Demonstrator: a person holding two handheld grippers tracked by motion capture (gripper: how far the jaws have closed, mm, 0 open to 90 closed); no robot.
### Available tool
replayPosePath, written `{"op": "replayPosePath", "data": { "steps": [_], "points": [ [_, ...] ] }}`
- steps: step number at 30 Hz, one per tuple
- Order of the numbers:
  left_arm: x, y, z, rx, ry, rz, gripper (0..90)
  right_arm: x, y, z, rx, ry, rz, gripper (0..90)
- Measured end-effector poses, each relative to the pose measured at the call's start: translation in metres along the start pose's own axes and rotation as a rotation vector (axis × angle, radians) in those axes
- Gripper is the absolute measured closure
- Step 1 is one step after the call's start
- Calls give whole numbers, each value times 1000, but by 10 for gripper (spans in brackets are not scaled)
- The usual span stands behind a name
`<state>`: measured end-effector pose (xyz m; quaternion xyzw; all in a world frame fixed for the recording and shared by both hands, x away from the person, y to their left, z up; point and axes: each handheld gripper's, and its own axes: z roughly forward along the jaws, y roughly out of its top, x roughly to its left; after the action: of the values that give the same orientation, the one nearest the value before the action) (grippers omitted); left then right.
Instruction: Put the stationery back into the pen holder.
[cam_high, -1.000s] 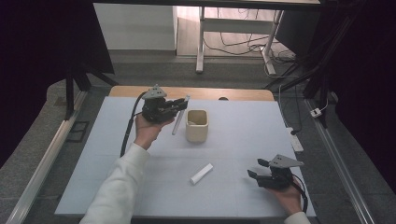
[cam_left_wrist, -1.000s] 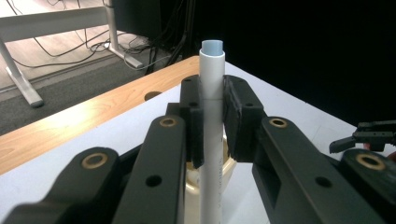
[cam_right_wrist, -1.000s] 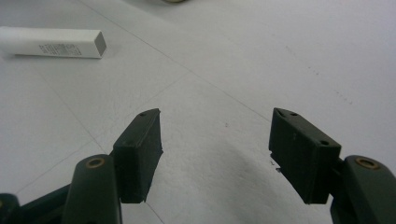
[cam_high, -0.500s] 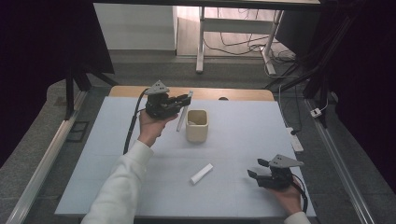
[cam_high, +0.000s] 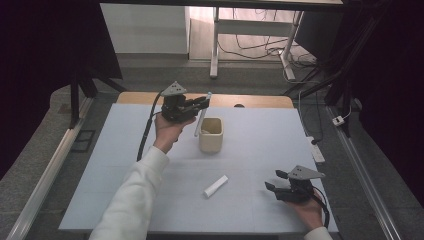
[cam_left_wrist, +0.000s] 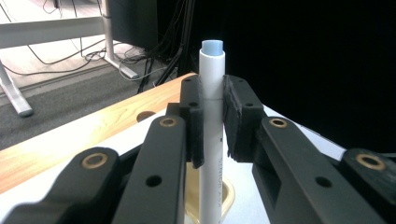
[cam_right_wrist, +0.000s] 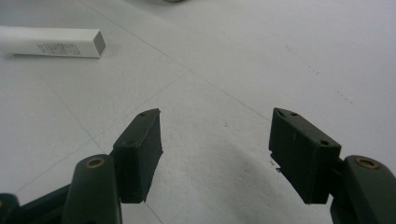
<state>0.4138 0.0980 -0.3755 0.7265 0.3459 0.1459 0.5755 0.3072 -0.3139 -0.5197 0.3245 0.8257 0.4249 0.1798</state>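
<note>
My left gripper (cam_high: 202, 103) is shut on a white marker pen (cam_high: 201, 114), held upright and slightly tilted above the left rim of a cream cup (cam_high: 211, 135) near the table's far middle. In the left gripper view the pen (cam_left_wrist: 211, 121) stands clamped between the two pads, its pale blue end up, with the cup's rim (cam_left_wrist: 228, 198) below it. A short white stick (cam_high: 215, 186) lies flat on the white table (cam_high: 260, 150). My right gripper (cam_high: 273, 180) rests open near the front right, nothing between its fingers. The right gripper view shows the white stick (cam_right_wrist: 51, 42) at the upper left.
The wooden strip (cam_high: 250, 101) edges the table's far side. A metal desk frame (cam_high: 215, 45) and cables lie on the floor beyond. Black cable (cam_high: 146, 135) trails from my left gripper along the sleeve.
My left gripper with the pen has risen and shifted slightly right, closer to the cup. The right gripper has stayed where it was.
</note>
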Motion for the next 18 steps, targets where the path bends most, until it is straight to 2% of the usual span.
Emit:
{"op": "replayPosePath", "data": {
  "steps": [10, 14, 18],
  "points": [
    [-3, 14, 16, -11, 0, 7, 777, -1, 0, -1, -2, 0, 1, 340],
    [-3, 18, 25, -22, -4, -12, 777, -1, 0, -1, -3, 0, 1, 340],
    [-5, 20, 34, -34, 9, -11, 777, -1, 0, -1, -8, 3, 3, 340]
  ]
}}
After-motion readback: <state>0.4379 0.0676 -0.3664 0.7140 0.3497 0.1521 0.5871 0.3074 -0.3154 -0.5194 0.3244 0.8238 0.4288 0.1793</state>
